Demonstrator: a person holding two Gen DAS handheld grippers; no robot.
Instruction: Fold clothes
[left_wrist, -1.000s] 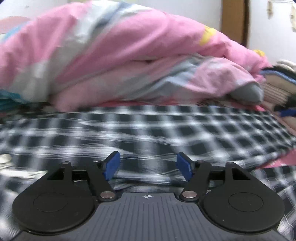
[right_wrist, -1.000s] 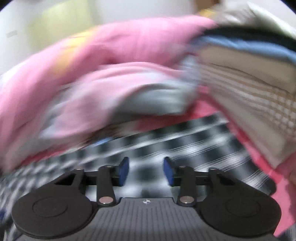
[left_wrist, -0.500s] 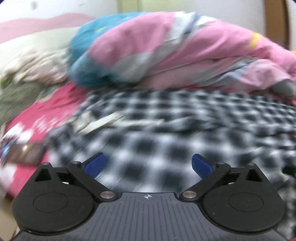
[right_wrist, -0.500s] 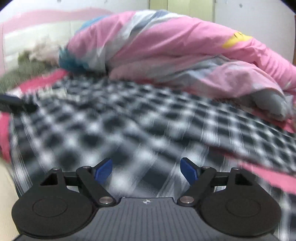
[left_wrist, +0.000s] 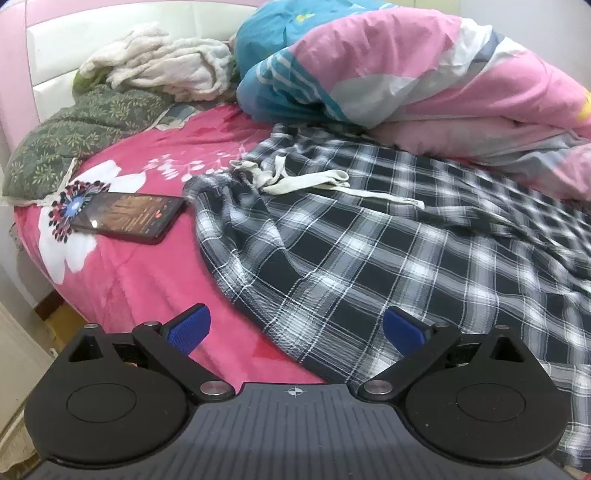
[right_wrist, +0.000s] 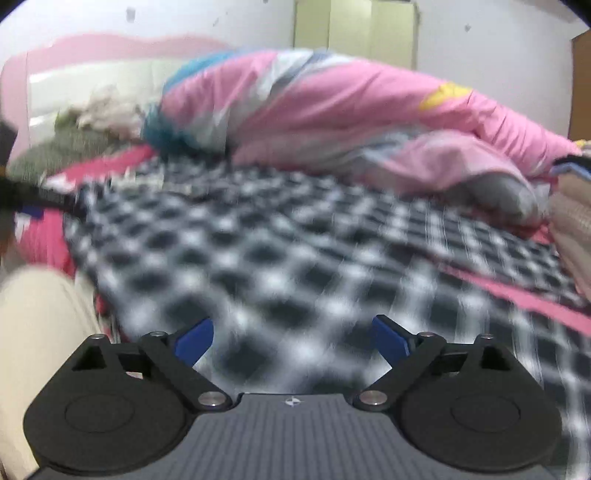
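Observation:
Black-and-white plaid trousers (left_wrist: 388, 236) lie spread over the pink bed, their white drawstring (left_wrist: 295, 181) at the gathered waistband on the left. My left gripper (left_wrist: 295, 330) hovers open above the near edge of the waist end, nothing between its blue pads (left_wrist: 188, 328). In the right wrist view the same plaid trousers (right_wrist: 295, 251) fill the blurred middle. My right gripper (right_wrist: 291, 339) hangs over them with its jaws still opening and nothing pinched between them.
A phone (left_wrist: 129, 216) lies on the pink flowered sheet (left_wrist: 147, 266) left of the waistband. A green pillow (left_wrist: 74, 136) and white towel (left_wrist: 162, 70) sit by the headboard. A rolled pink quilt (left_wrist: 424, 81) lines the far side. A beige trouser leg (right_wrist: 37, 339) shows at left.
Both grippers have opened wide and swung left along the bed, from facing the quilt to the waist end of the plaid trousers. The phone and pillow came into the left view.

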